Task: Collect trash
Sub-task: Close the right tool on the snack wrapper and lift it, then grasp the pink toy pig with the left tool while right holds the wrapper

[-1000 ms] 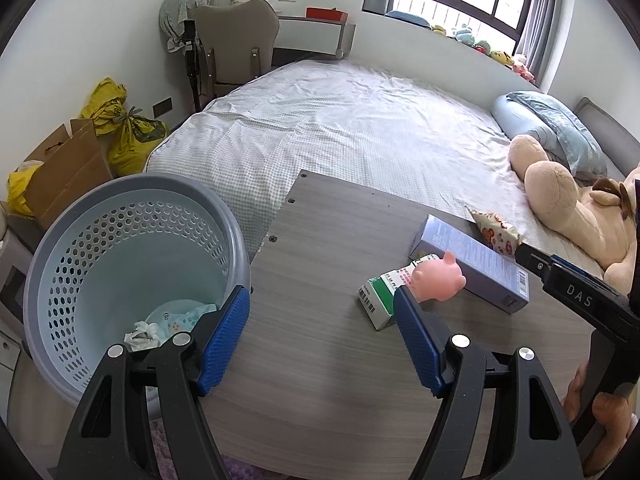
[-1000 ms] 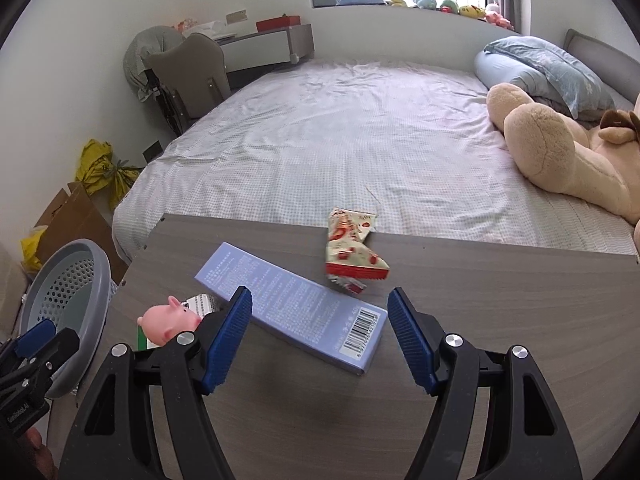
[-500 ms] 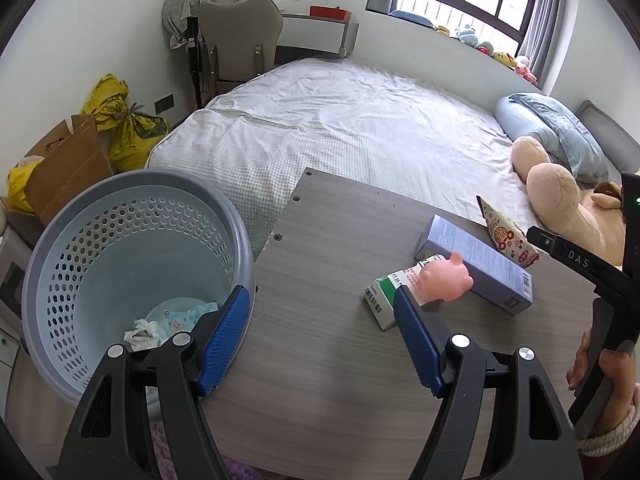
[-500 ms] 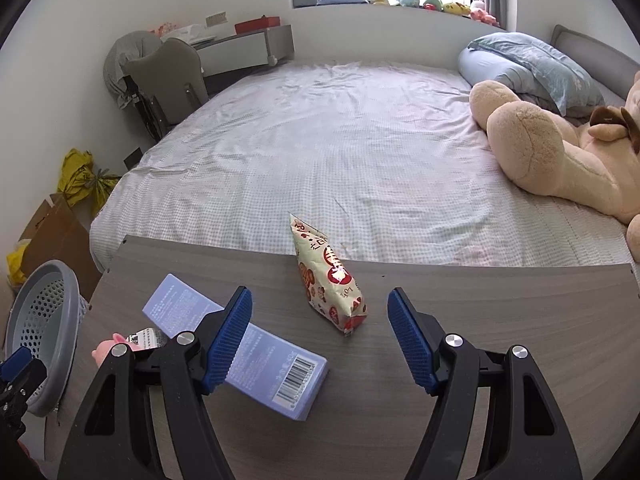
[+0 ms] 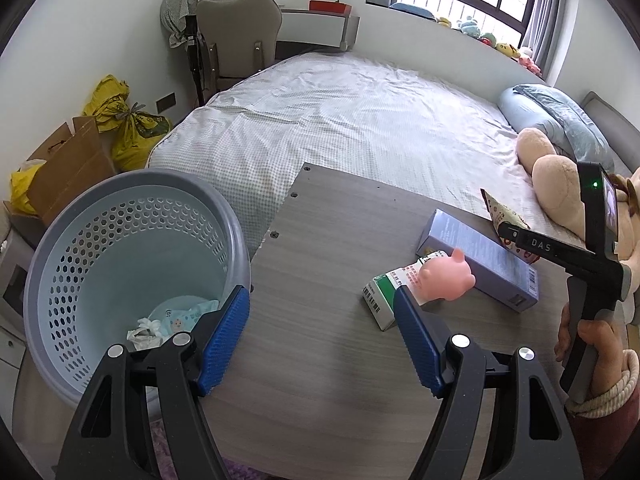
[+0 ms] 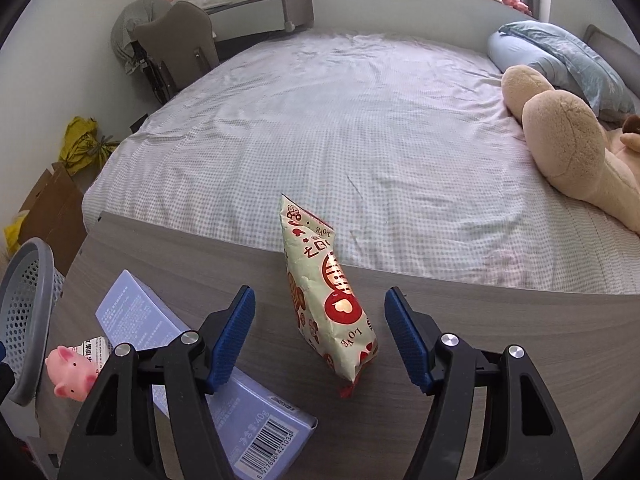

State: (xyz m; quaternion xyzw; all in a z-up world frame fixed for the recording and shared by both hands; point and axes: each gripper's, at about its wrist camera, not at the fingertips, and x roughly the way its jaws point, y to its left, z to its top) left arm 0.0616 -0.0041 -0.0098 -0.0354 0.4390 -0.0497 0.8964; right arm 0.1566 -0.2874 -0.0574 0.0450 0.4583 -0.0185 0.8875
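Observation:
A red-and-cream snack packet (image 6: 326, 300) stands tilted near the far edge of the grey wooden table (image 6: 500, 340). My right gripper (image 6: 320, 338) straddles it and its jaws are closing; the blue pads (image 6: 236, 330) stay clear of the packet on both sides. A lilac box (image 6: 200, 368) lies to the left, with a pink pig toy (image 6: 72, 372) and a green-and-white carton (image 5: 386, 294) beside it. My left gripper (image 5: 322, 338) hangs open and empty between the grey perforated basket (image 5: 72, 240) and the carton. Crumpled wrappers (image 5: 172, 318) lie in the basket's bottom.
A bed (image 6: 360, 120) with a checked sheet lies right behind the table. A large plush bear (image 6: 568, 148) and blue pillows (image 6: 560, 56) rest on its right side. A chair (image 5: 236, 40), cardboard box (image 5: 68, 168) and yellow bags (image 5: 128, 124) stand by the left wall.
My right gripper moved right and down from over the lilac box to around the snack packet, and its jaws narrowed slightly. The left gripper stayed put.

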